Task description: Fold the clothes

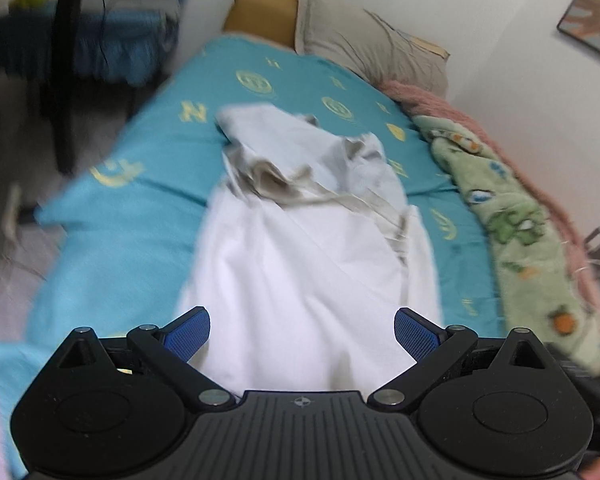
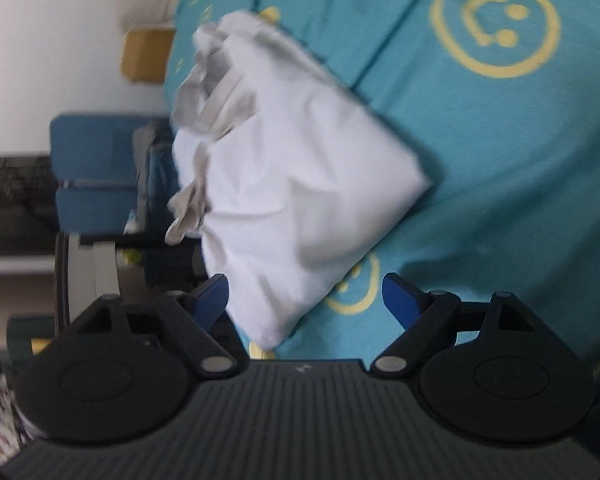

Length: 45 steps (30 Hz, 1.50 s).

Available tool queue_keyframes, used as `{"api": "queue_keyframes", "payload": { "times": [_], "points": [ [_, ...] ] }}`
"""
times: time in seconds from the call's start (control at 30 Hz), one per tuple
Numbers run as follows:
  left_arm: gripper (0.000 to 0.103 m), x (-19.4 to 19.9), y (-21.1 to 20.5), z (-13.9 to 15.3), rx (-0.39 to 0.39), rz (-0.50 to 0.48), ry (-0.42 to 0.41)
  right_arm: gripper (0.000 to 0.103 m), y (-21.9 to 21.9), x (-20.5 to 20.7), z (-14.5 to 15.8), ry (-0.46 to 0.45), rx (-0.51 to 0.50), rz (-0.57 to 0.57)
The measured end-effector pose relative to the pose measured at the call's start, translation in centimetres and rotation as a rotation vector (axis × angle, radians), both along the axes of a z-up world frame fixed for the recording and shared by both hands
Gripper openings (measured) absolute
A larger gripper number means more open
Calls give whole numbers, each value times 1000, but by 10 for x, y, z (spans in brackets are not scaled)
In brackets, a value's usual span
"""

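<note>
A white garment (image 1: 300,248) with grey trim lies rumpled along the middle of a teal bed sheet (image 1: 148,148) printed with yellow smiley faces. My left gripper (image 1: 302,332) hovers over the garment's near end, jaws wide apart, its blue pads (image 1: 188,334) clear of the cloth. In the right wrist view, which is rolled sideways, the same white garment (image 2: 292,184) lies partly folded on the teal sheet (image 2: 500,160). My right gripper (image 2: 304,300) is open, with the garment's lower corner between its blue pads (image 2: 400,298) but not pinched.
A grey pillow (image 1: 364,48) and a mustard cushion (image 1: 260,12) sit at the head of the bed. A green and pink fleece blanket (image 1: 512,216) runs along the wall side. Blue furniture (image 2: 96,176) and a dark chair leg (image 1: 66,80) stand beside the bed.
</note>
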<state>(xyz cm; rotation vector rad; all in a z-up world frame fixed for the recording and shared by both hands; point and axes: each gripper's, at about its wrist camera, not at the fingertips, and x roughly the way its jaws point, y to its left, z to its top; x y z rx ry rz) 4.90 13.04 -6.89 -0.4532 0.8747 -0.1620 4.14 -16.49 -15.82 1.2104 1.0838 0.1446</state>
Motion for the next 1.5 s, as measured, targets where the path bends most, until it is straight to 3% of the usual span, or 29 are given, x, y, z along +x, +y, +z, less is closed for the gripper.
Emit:
{"api": "queue_keyframes", "payload": {
  "times": [0.2,0.27,0.33,0.4,0.57,0.77,1.0,1.17,1.23,1.33,1.5],
  "points": [
    [99,4,-15,-29,-248,-83,132,62,-12,4,-15,24,-15,-133],
    [99,7,-21,-40,-314,-109,178,44,-9,10,-16,23,-41,-134],
    [98,11,-28,-51,-372,-131,221,17,-8,15,-16,18,-60,-137],
    [99,17,-33,-63,-407,-130,254,11,-10,17,-14,8,-64,-141],
    [98,34,-40,-91,-541,-99,330,9,-14,15,11,-117,-42,-157],
    [93,41,-18,-95,-519,56,251,8,-20,17,26,-198,-52,-173],
    [70,29,21,-91,-499,278,161,8,-27,17,26,-211,-69,-197],
    [40,29,21,-89,-463,302,118,8,-27,16,26,-219,-88,-192],
    [18,29,20,-87,-434,305,98,8,-27,17,27,-225,-95,-188],
    [11,27,25,-79,-414,316,64,8,-25,16,28,-231,-106,-179],
    [7,17,29,-44,-371,294,-50,8,-23,11,35,-261,-130,-156]
  ]
}}
